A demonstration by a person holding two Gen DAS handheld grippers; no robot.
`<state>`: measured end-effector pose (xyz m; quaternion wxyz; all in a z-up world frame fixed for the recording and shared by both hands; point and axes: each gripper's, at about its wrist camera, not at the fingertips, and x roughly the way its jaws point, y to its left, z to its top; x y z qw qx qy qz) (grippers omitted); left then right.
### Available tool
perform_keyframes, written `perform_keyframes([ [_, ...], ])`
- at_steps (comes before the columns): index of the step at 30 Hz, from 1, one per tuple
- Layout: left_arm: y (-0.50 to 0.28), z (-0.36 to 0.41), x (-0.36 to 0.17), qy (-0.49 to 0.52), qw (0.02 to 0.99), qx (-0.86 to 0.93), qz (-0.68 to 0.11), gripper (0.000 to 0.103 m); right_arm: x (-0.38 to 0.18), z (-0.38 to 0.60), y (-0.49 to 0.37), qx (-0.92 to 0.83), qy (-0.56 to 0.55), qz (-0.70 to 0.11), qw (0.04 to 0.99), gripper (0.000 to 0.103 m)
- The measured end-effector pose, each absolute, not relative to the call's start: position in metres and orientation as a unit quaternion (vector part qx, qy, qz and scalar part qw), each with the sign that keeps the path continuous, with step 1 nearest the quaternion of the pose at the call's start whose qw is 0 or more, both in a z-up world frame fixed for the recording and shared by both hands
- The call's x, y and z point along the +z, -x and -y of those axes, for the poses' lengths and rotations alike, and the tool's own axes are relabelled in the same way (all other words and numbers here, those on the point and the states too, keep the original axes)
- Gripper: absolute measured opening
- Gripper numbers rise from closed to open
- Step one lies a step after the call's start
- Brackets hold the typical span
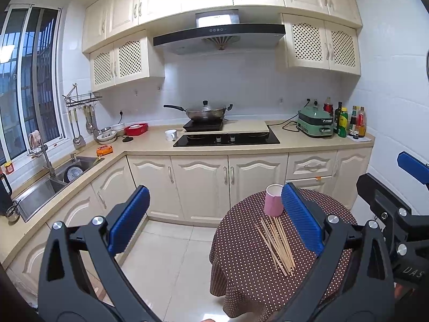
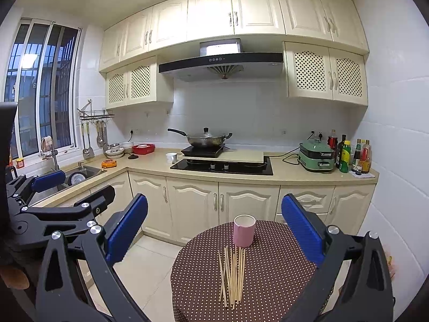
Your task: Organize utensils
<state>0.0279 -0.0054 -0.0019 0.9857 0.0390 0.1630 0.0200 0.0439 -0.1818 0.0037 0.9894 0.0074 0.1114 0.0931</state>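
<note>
Several pale wooden chopsticks (image 2: 232, 276) lie loose in a bundle on a small round table with a brown polka-dot cloth (image 2: 278, 263). Behind them stands an upright pink cup (image 2: 243, 230) with a white inside. In the left wrist view the chopsticks (image 1: 276, 244) and pink cup (image 1: 273, 200) sit to the right of centre. My left gripper (image 1: 214, 214) hangs open and empty, above and short of the table. My right gripper (image 2: 214, 228) is open too, held above the table with nothing between its blue pads. Each gripper shows at the edge of the other's view.
Cream cabinets and a beige counter (image 2: 150, 165) run along the back wall. On it are a black hob (image 2: 222, 167), a wok (image 2: 206, 139), a white mug (image 2: 171, 157), a green appliance (image 2: 316, 158) and bottles (image 2: 348, 155). A sink (image 1: 53, 179) is at the left. Tiled floor (image 1: 166, 252) lies beside the table.
</note>
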Motion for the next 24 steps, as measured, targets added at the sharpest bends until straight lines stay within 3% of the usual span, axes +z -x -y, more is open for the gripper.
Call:
perform_keyframes([
  [24, -0.052, 0.0, -0.009, -0.081, 0.981, 0.024, -0.177, 0.097, -0.001, 0.174, -0.059, 0.077, -0.038, -0.12, 0.989, 0.096],
])
